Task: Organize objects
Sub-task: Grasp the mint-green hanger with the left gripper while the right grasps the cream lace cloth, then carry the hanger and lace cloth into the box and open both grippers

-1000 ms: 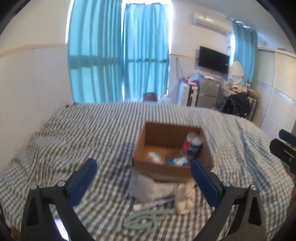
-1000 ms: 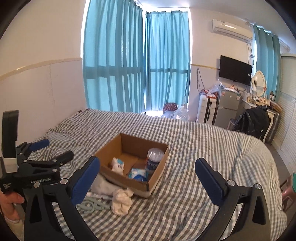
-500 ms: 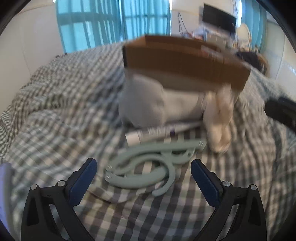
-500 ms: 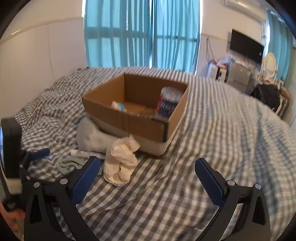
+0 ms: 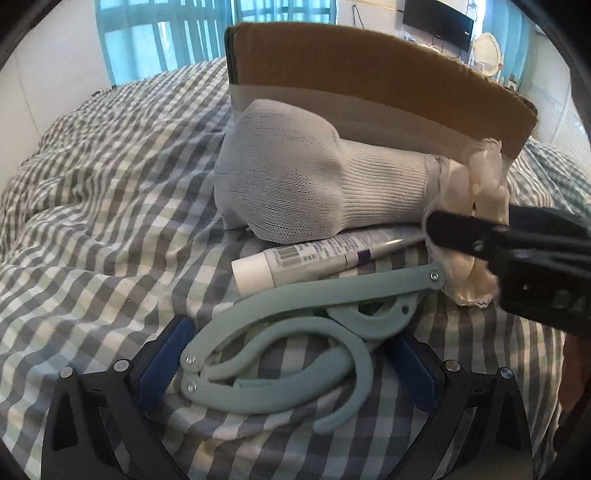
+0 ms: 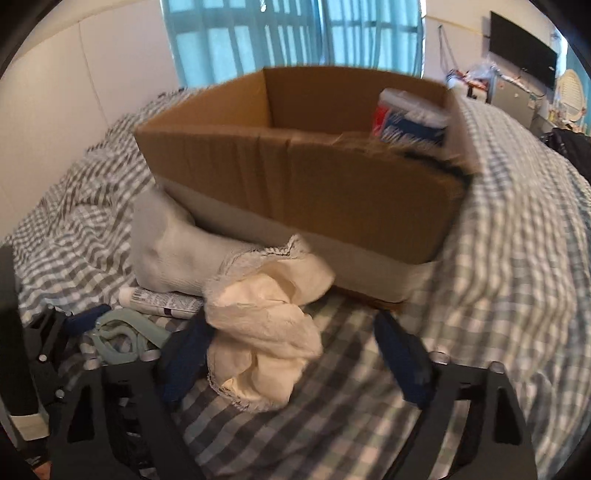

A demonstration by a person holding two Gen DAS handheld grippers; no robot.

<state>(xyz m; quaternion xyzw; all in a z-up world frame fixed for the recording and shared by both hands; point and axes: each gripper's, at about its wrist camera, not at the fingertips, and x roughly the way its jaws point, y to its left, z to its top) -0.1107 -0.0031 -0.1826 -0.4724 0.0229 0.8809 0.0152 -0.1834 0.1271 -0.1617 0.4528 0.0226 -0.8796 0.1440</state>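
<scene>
A cardboard box [image 5: 369, 70] [image 6: 303, 177] stands on the checked bed, with a red, white and blue canister [image 6: 410, 118] in it. In front of it lie a grey sock [image 5: 306, 184] [image 6: 166, 254], a white tube [image 5: 295, 258] [image 6: 159, 297], a folded pale green hanger [image 5: 291, 332] [image 6: 122, 336] and a cream cloth [image 6: 266, 332] [image 5: 469, 258]. My left gripper [image 5: 291, 365] is open, its fingers either side of the hanger. My right gripper [image 6: 291, 354] is open, its fingers astride the cream cloth; it also shows in the left wrist view [image 5: 517, 254].
The checked bedspread [image 5: 92, 206] is rumpled at the left. A white wall [image 6: 74, 74] runs along the left of the bed. Blue curtains [image 6: 277, 33] hang behind the box, and a TV [image 6: 522, 35] and furniture stand at the far right.
Both grippers have dropped low and moved in close to the pile in front of the box. The left now straddles the hanger, the right the cream cloth. Both stayed open.
</scene>
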